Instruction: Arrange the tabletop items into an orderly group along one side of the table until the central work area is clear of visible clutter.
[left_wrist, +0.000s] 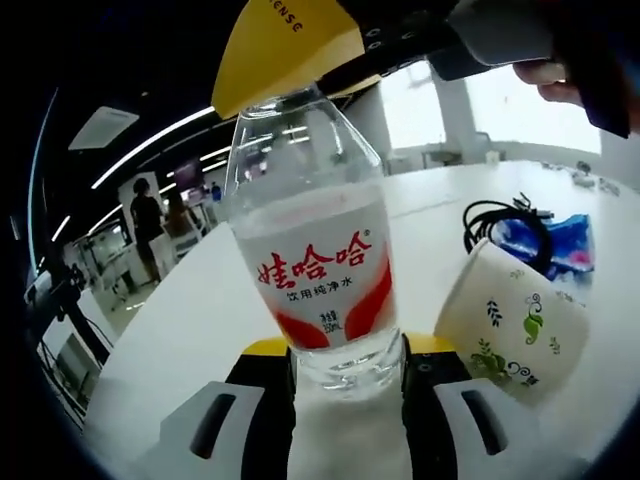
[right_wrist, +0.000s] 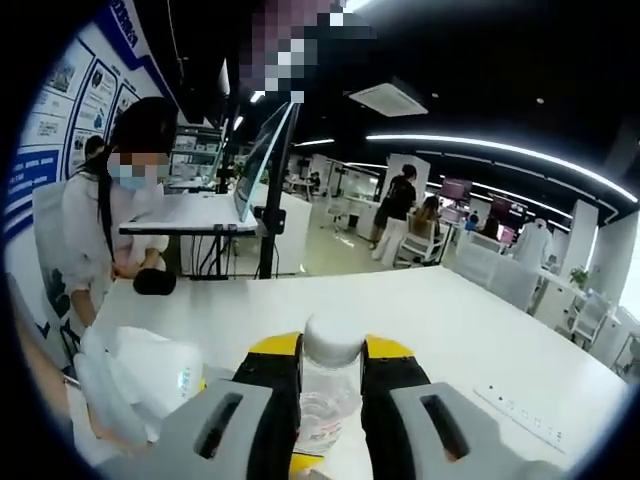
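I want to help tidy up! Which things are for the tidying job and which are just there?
For the job: water bottle, held by both grippers, left gripper low, right gripper at the cap; paper cup with leaf pattern; black cable; blue packet.

Just there: monitor on stand; desks and people behind.

Open office seen beyond white table. Dark ceiling lit by long light strips. Ceiling vent mounted overhead. Blue-bordered posters hung on left wall. Bright windows seen behind. Monitor raised on stand.
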